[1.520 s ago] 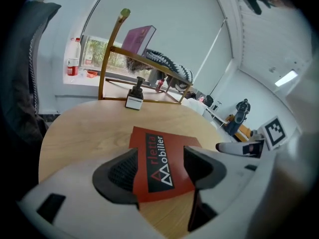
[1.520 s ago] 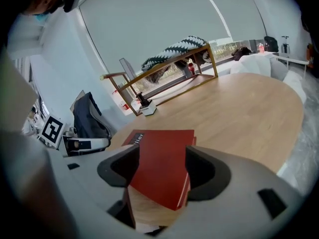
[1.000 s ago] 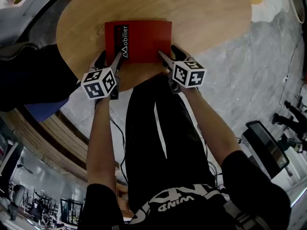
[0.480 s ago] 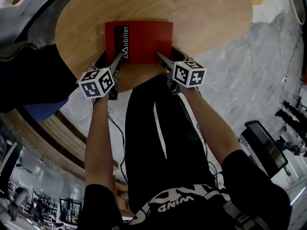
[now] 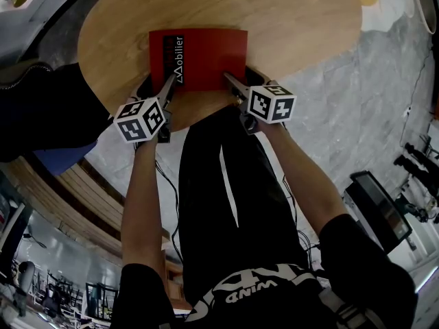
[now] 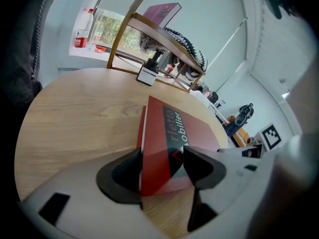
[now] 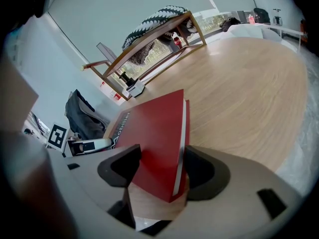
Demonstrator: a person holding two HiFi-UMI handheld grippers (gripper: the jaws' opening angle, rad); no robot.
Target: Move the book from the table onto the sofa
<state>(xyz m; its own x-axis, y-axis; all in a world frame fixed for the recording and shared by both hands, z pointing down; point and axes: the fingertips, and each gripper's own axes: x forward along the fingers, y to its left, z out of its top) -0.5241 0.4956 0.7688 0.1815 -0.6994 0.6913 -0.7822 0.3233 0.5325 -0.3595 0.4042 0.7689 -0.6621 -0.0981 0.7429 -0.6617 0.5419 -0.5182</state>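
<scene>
Both pairs of jaws were seen clenched on the near corners of the book [image 5: 199, 57]. In the head view the red volume was found flat on the round table [image 5: 288, 19], its long axis running from 9 to 3 o'clock. The left gripper [image 5: 156, 88] was set on the corner at 7 o'clock and the right gripper [image 5: 241, 79] on the corner at 5 o'clock. The book thus lay at 12 o'clock from both, and neither hand was judged the nearer. A dark padded shape [image 5: 41, 108] was noted at 9 o'clock of the table; whether it was the sofa could not be told.

In the left gripper view, the left gripper [image 6: 162, 166] was closed on the corner of the book [image 6: 169, 133], one pad against its page edge and the other on its cover, with the table [image 6: 75, 113] spread beyond.

In the right gripper view, the right gripper [image 7: 159, 166] was likewise shut on the book [image 7: 154, 128]. The corner appeared barely raised off the table [image 7: 239, 83], though this was only judged. A level, two-handed lift was judged to be called for next, since uneven pull could let one corner slip.
</scene>
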